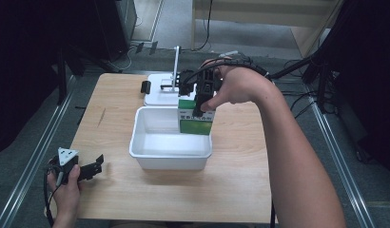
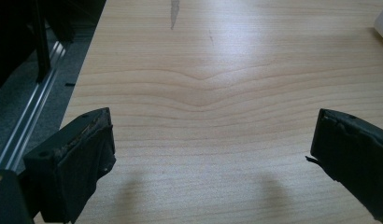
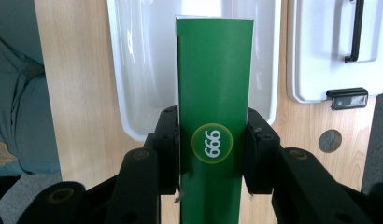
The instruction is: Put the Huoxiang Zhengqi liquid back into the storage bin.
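right gripper (image 3: 213, 154) clamps green box (image 3: 214, 70) over tub (image 1: 150, 142) | left gripper (image 2: 213, 154) gapes, idle | risk: box catches rim, tips

The left tool (image 2: 210, 154) holds its two black jaws wide apart at the frame's lower corners, over the pale wood-grain worktop (image 2: 217, 70).

Bright overhead light on the worktop (image 1: 136, 190); dark, underexposed surroundings in the high view. Soft overall, low resolution, print on the green box (image 1: 195, 121) unreadable there. Broad white sheen across the wood in the left gripper view, two faint shadows below the left claw (image 2: 210, 154). Glare streaks on the white tub (image 3: 133, 70). Right gripper view sharp, colours saturated.
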